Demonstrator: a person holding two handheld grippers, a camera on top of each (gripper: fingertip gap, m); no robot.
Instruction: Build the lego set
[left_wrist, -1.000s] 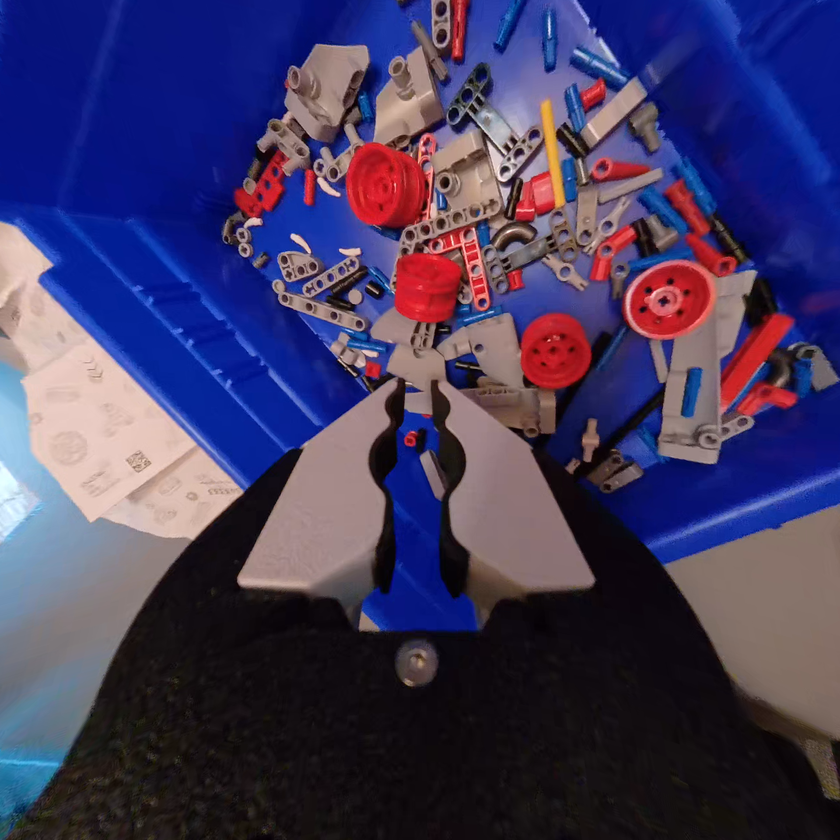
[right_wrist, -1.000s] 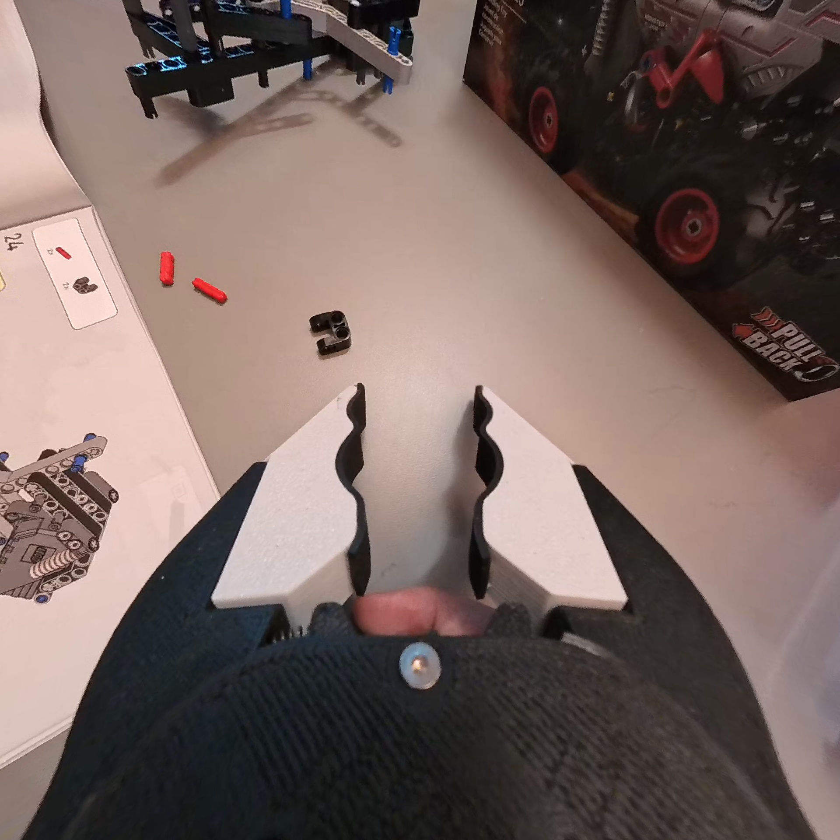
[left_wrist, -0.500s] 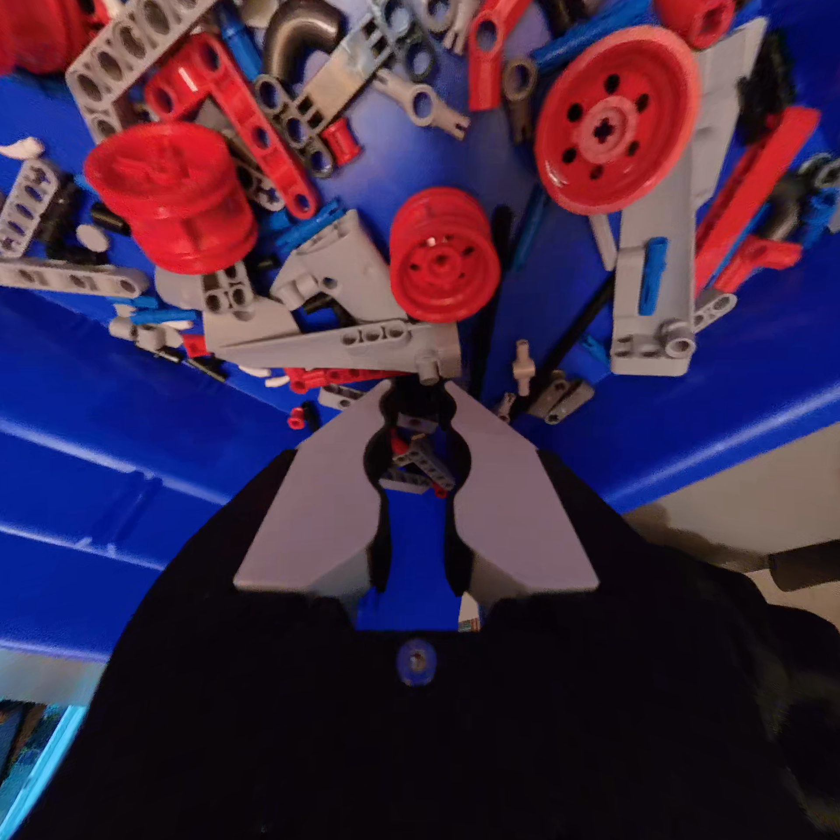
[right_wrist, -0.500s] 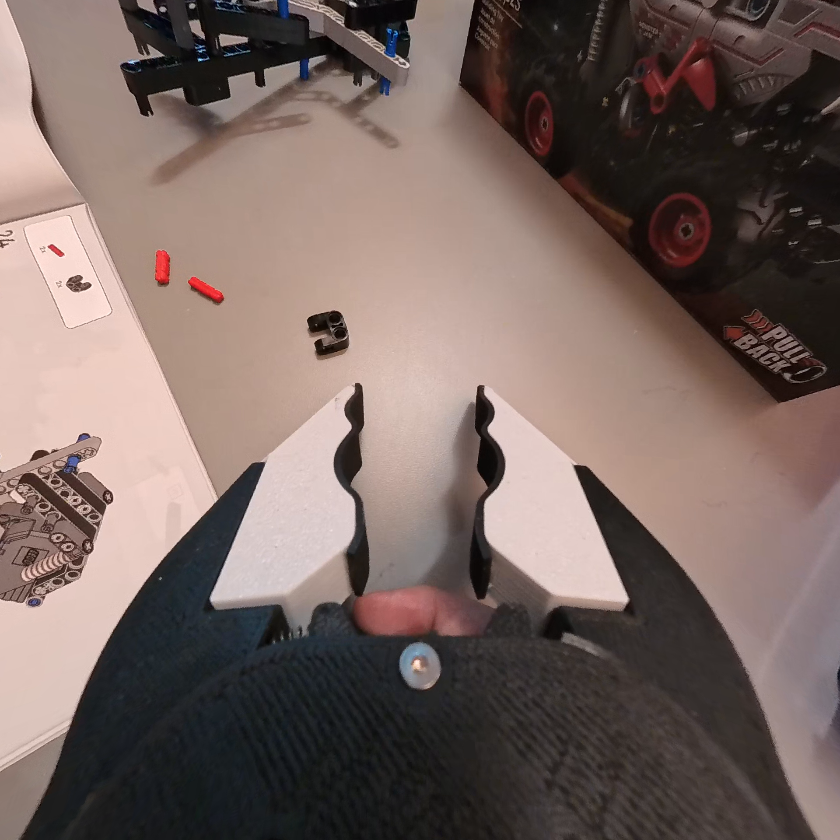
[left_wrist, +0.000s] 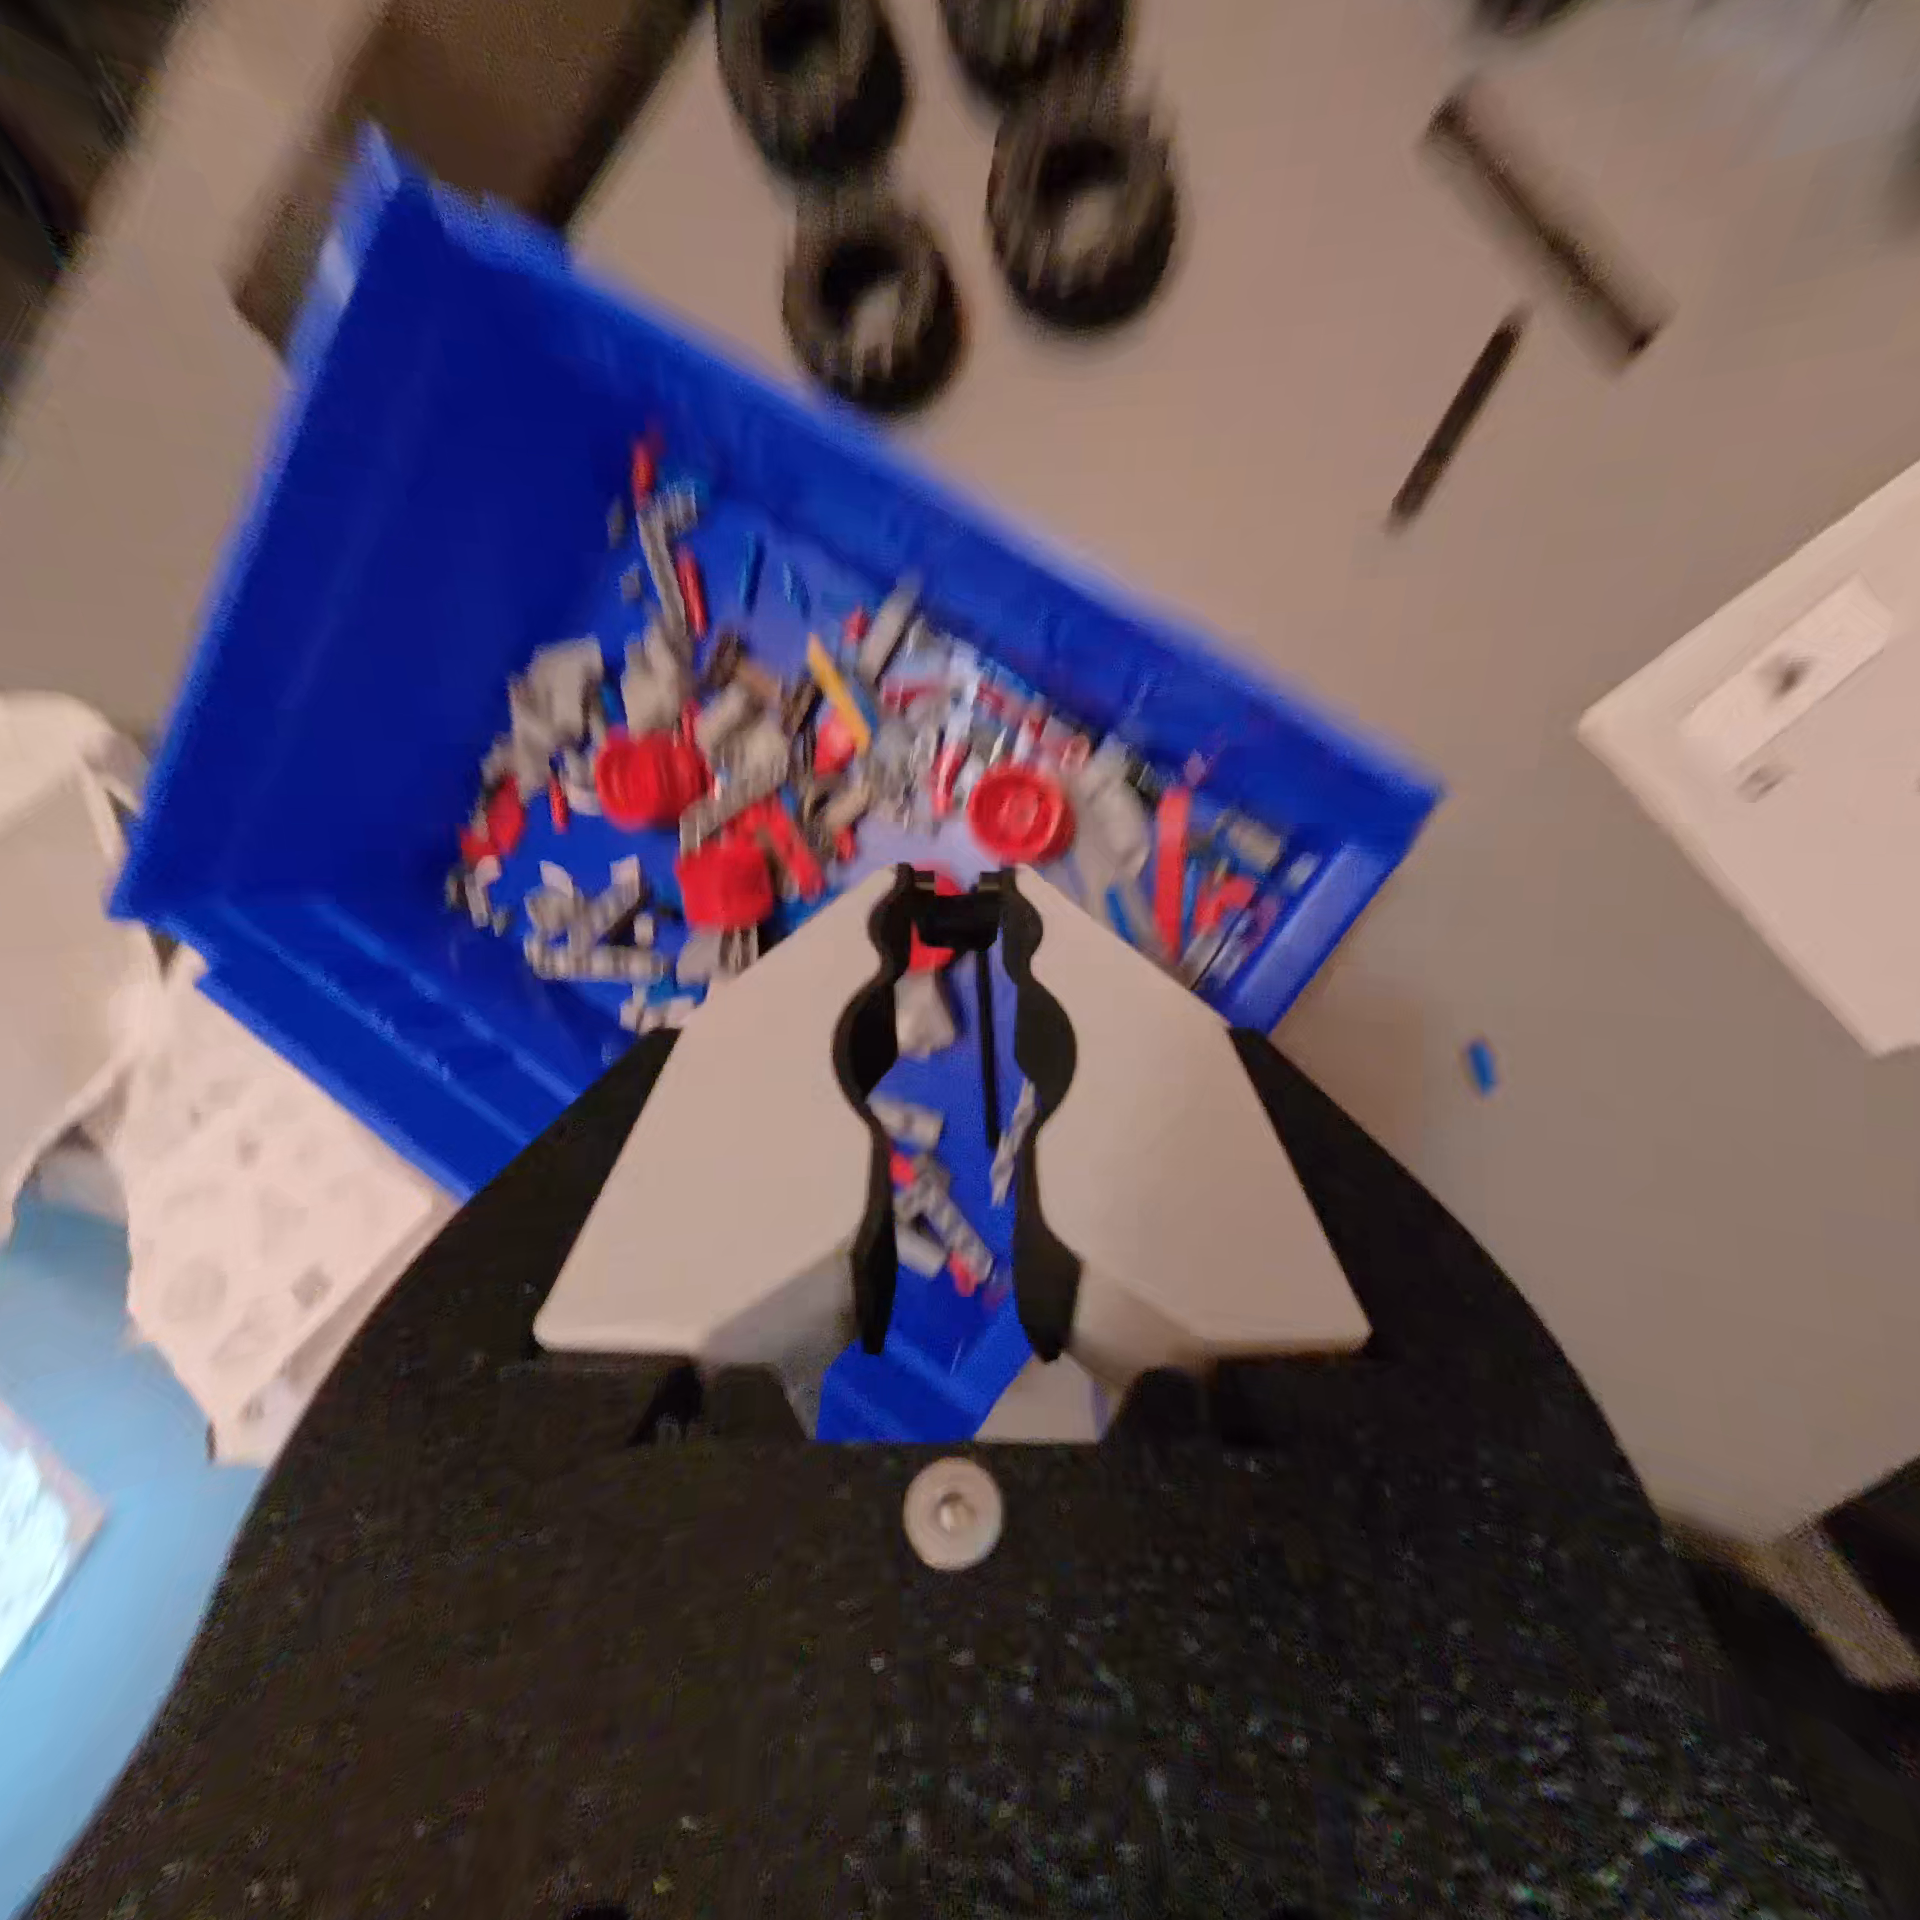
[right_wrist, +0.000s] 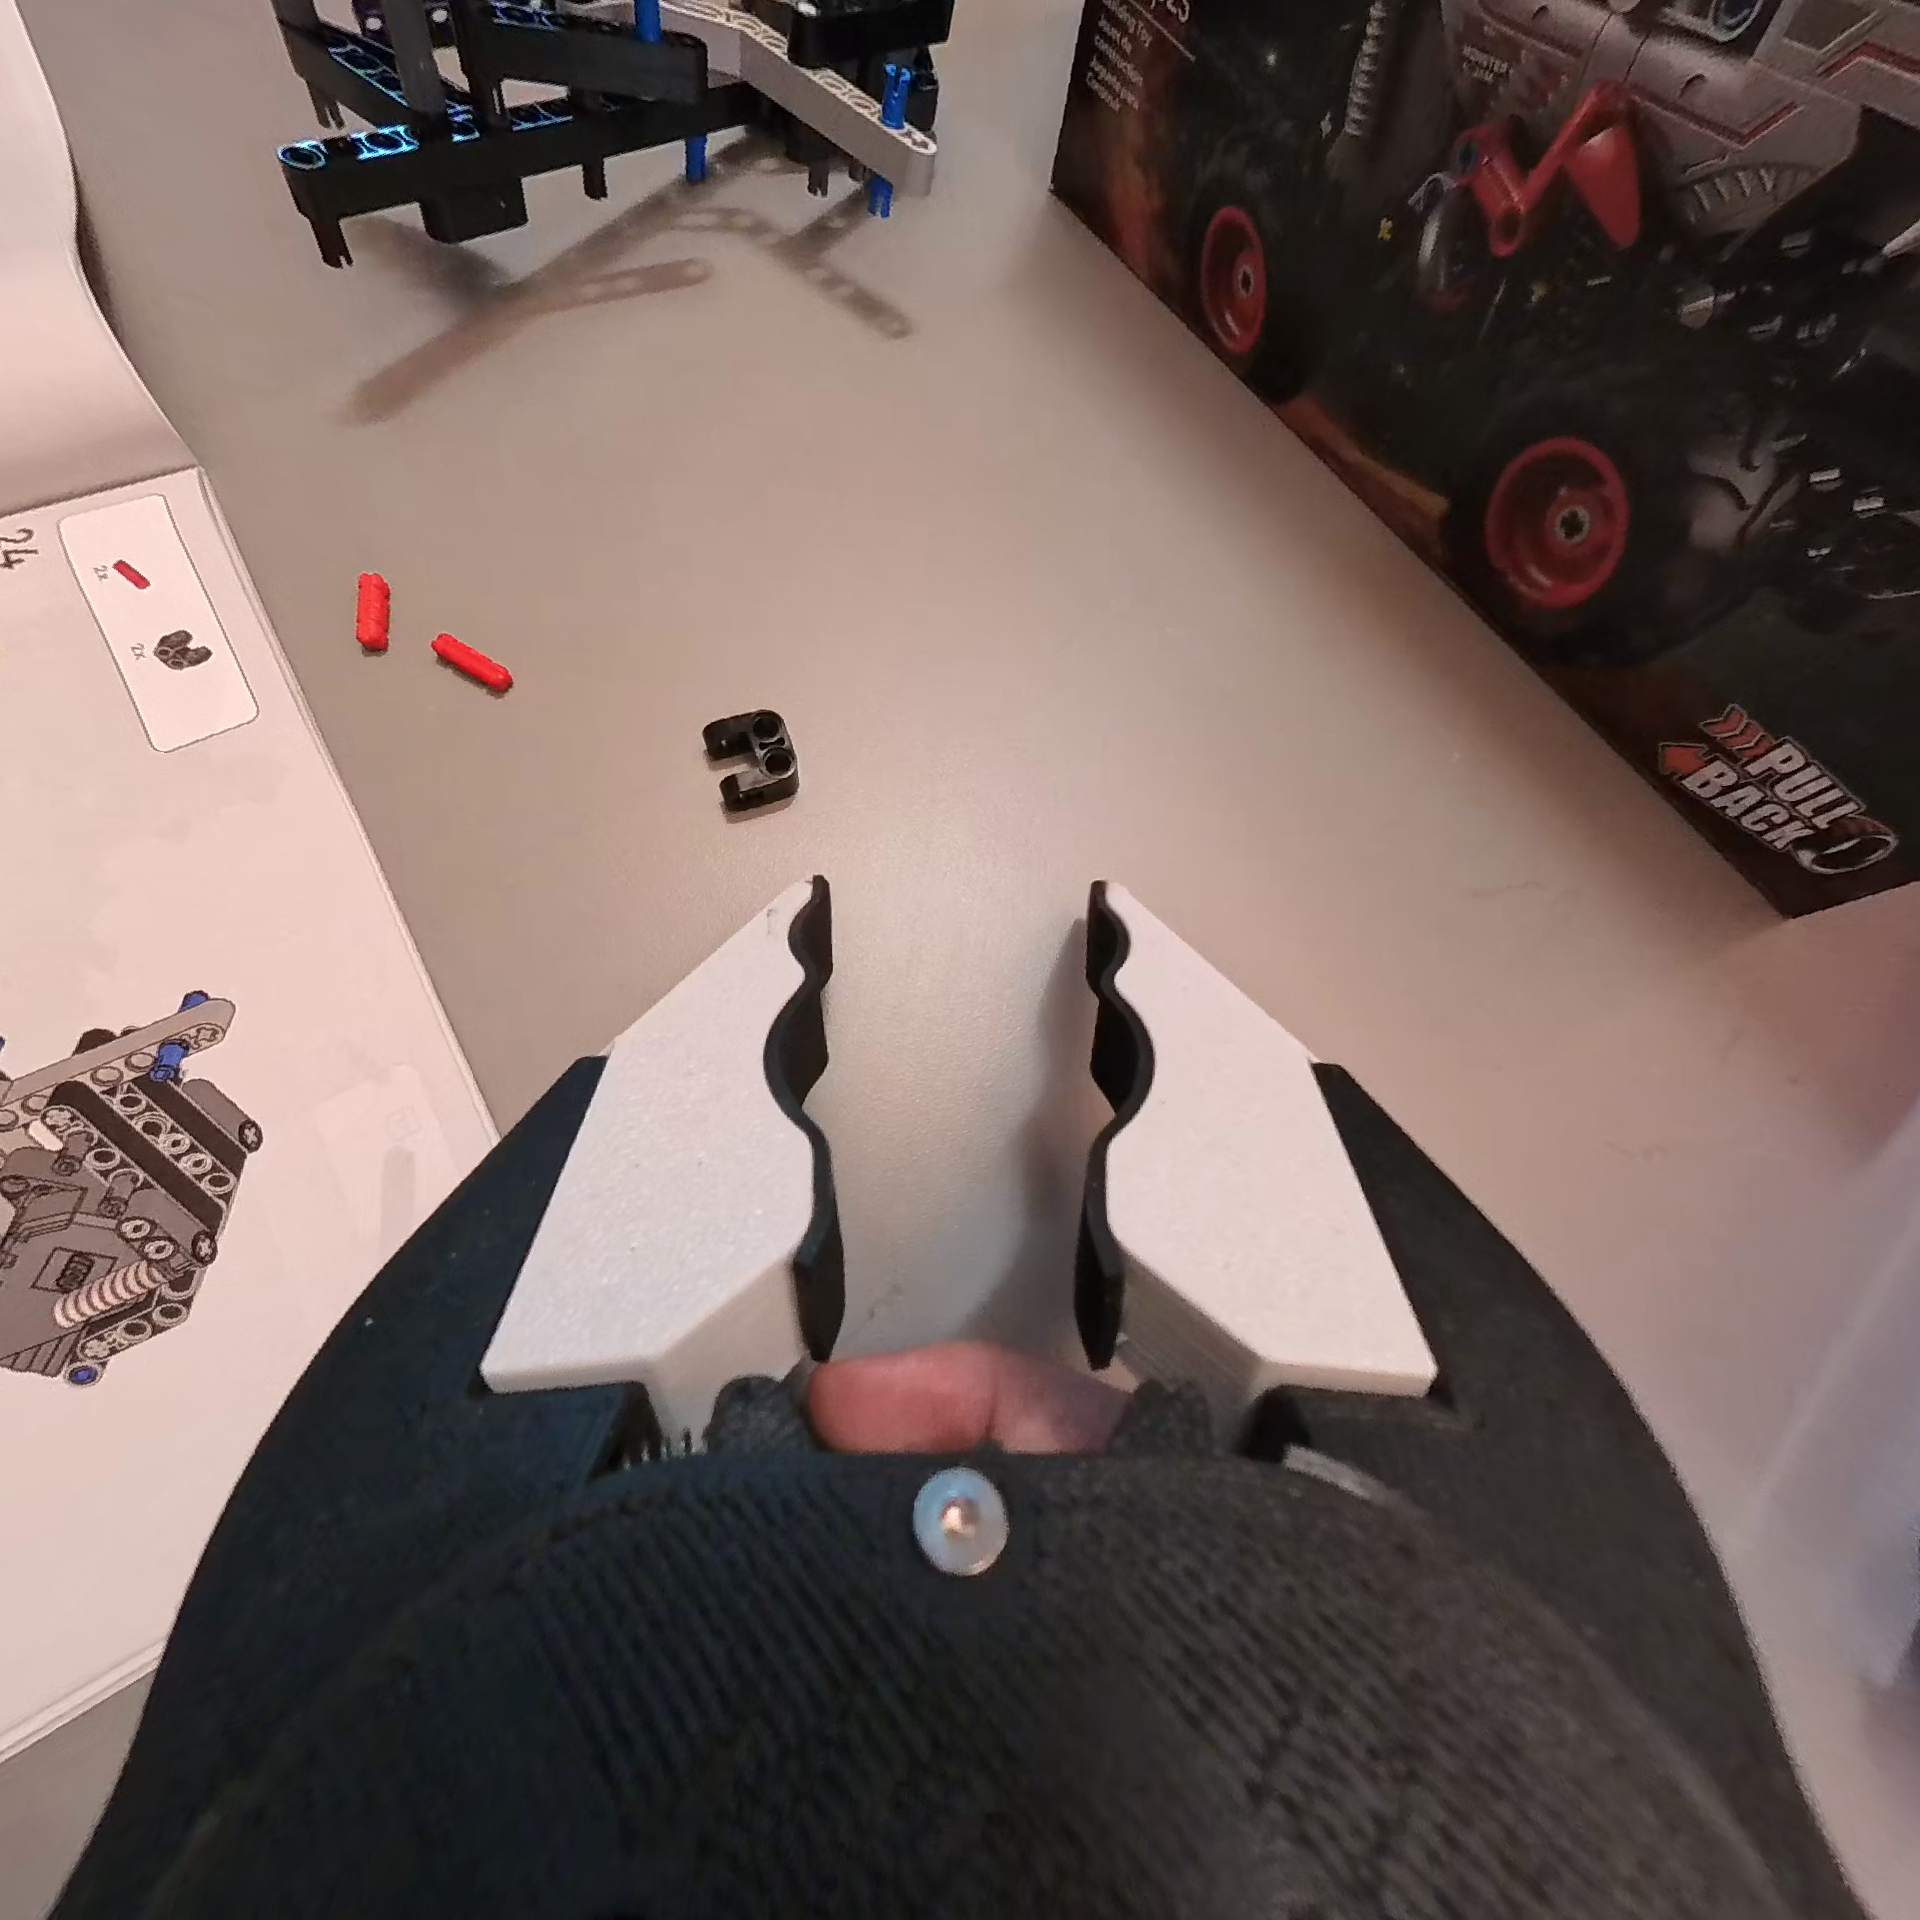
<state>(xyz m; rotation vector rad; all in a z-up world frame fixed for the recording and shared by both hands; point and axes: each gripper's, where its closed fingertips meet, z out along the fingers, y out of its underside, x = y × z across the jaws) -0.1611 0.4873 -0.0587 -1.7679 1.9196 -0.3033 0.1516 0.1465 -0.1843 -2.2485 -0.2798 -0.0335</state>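
In the blurred left wrist view my left gripper (left_wrist: 954, 885) is above the blue bin (left_wrist: 343, 540) of loose red, grey and blue lego parts. It is shut on a small black piece (left_wrist: 951, 920) held at the fingertips. In the right wrist view my right gripper (right_wrist: 958, 896) is open and empty, just above the table. A black connector (right_wrist: 753, 758) lies a little ahead and left of it. Two red pins (right_wrist: 372, 611) (right_wrist: 473, 662) lie further left. The partly built black and grey frame (right_wrist: 582, 114) stands at the far edge.
The set's box (right_wrist: 1558, 364) stands to the right, the open instruction booklet (right_wrist: 156, 883) lies to the left. Beyond the bin are black tyres (left_wrist: 873, 301), paper sheets (left_wrist: 208, 1195) lie left of it, and a small blue pin (left_wrist: 1483, 1067) lies right of it.
My left gripper dipped among the parts in the bin, closed on a small black piece and has lifted well above the bin. My right gripper has barely moved.
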